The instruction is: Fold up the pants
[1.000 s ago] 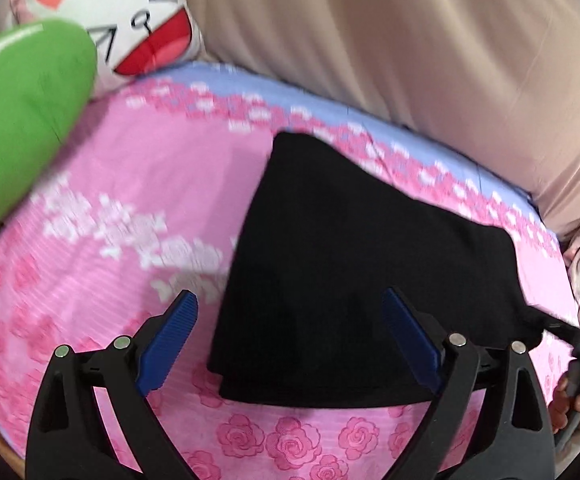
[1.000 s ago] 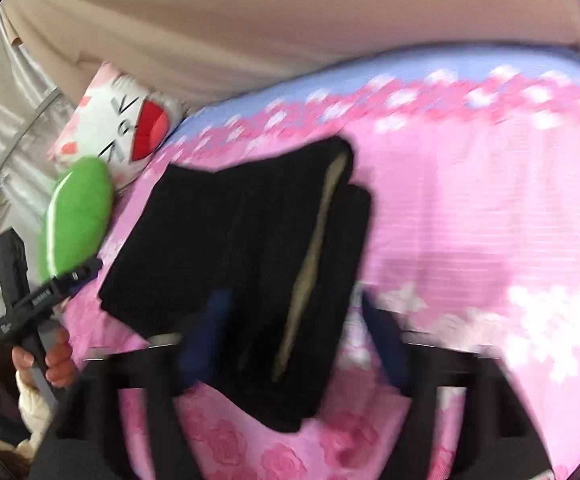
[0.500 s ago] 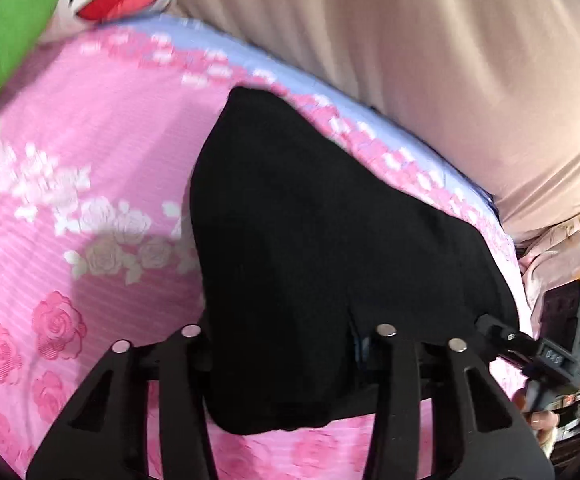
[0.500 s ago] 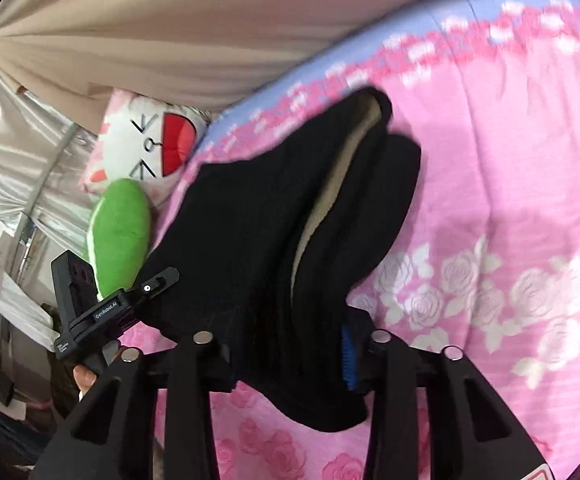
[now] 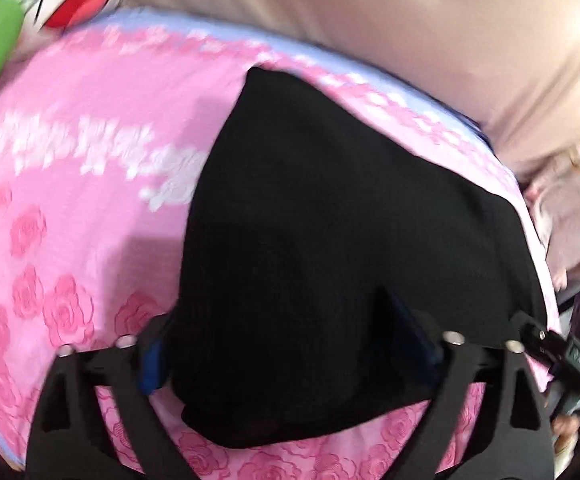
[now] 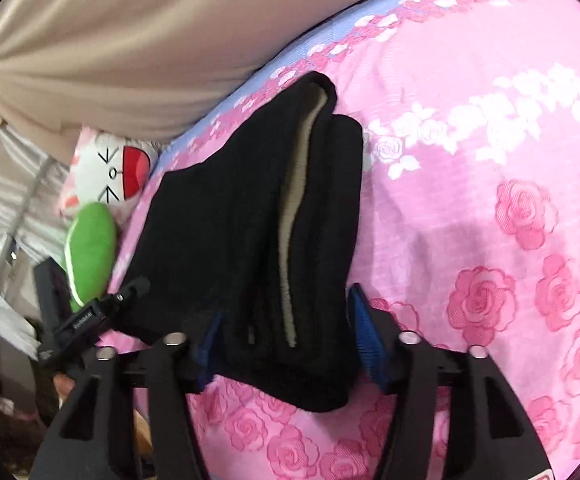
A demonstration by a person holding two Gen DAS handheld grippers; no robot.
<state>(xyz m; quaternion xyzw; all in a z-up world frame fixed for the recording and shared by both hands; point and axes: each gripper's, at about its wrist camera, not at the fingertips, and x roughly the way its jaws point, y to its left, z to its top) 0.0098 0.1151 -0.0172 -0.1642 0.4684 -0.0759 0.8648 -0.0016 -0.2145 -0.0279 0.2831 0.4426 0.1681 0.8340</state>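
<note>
Black pants point(image 5: 330, 216) lie folded in a thick stack on a pink rose-print bedsheet point(image 5: 69, 208). In the right wrist view the pants point(image 6: 229, 220) show their layered edge with a beige lining strip. My left gripper point(image 5: 285, 344) has its blue-padded jaws on either side of the near edge of the stack, partly apart with cloth between them. My right gripper point(image 6: 285, 340) straddles the other near corner the same way, its pads slightly off the cloth. Each gripper also shows at the edge of the other's view.
A white cartoon-face pillow point(image 6: 109, 168) and a green cushion point(image 6: 89, 248) lie at the head of the bed. A beige curtain point(image 5: 370, 32) hangs behind the bed. Bare pink sheet point(image 6: 490, 200) spreads to the right of the pants.
Both grippers moved in over the near edge of the pants and narrowed around it half a second ago. Now their jaws have widened a little and the blue pads show again.
</note>
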